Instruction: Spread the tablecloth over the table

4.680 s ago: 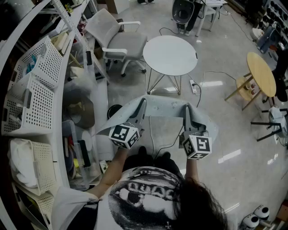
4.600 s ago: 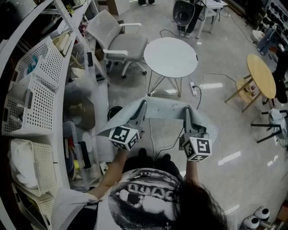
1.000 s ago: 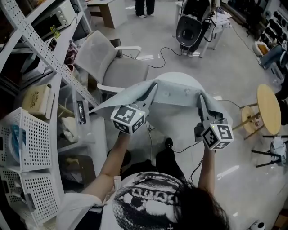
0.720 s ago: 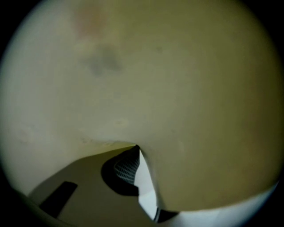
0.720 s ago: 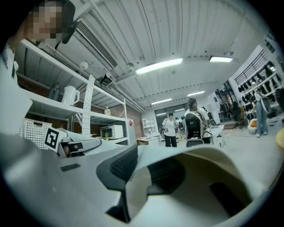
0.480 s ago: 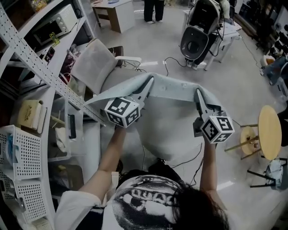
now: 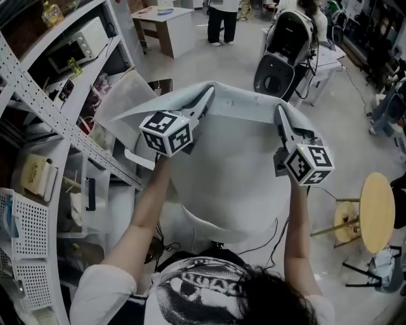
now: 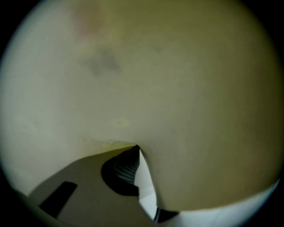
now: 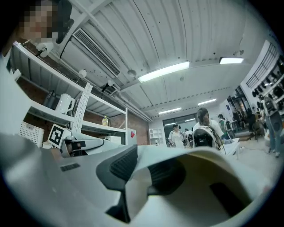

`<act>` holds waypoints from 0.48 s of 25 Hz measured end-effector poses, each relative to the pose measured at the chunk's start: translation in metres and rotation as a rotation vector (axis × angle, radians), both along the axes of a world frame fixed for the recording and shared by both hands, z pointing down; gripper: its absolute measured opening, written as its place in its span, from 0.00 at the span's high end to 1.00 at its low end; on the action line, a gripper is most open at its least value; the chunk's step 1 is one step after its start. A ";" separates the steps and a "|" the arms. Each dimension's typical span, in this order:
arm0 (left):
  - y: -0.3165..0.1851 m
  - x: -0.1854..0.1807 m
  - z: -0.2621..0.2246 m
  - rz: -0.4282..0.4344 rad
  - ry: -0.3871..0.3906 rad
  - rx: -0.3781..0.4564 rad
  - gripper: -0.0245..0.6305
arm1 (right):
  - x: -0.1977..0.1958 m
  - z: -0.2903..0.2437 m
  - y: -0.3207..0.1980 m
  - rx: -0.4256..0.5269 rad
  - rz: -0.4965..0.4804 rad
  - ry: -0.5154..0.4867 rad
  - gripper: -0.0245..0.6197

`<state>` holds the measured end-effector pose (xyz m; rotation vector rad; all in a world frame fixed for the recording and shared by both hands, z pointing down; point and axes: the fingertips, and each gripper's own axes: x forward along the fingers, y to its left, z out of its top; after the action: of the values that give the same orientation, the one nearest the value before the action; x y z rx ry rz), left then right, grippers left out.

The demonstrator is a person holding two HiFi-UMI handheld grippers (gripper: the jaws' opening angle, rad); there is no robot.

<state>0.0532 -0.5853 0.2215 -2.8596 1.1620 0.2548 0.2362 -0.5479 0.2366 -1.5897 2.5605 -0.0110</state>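
The pale grey tablecloth (image 7: 235, 171) hangs stretched between my two grippers, held high in the head view. My left gripper (image 7: 206, 95) pinches the cloth's upper left edge. My right gripper (image 7: 278, 113) pinches the upper right edge. In the left gripper view the cloth (image 8: 146, 80) fills nearly the whole picture, caught at the dark pads (image 8: 126, 170) of the left gripper (image 8: 135, 153). In the right gripper view a fold of cloth (image 9: 199, 195) sits between the pads (image 9: 122, 166) of the right gripper (image 9: 137, 165); its jaws have just been opening slightly. The round table is hidden behind the hanging cloth.
Metal shelving (image 7: 57, 127) with a microwave (image 7: 79, 38) runs along the left. A grey chair (image 7: 127, 95) shows beside the cloth. A round wooden side table (image 7: 375, 206) stands at the right, a black device (image 7: 282, 54) and standing people (image 7: 222, 19) beyond. A cable (image 7: 266, 238) lies on the floor.
Both grippers have risen and gone forward with the cloth. The cloth now hangs in front of the round white table and hides it. The chair is mostly covered too.
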 end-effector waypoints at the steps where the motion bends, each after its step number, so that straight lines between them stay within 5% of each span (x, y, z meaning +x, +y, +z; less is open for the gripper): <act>1: -0.011 0.004 -0.005 -0.001 0.003 0.005 0.88 | 0.004 -0.008 -0.010 0.016 0.000 0.012 0.86; 12: -0.094 0.045 -0.062 0.017 0.068 0.045 0.88 | 0.041 -0.082 -0.085 0.165 0.024 0.143 0.86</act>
<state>0.0978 -0.6793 0.1599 -2.8431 1.1287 0.3771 0.2773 -0.6330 0.1543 -1.6128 2.5681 0.3193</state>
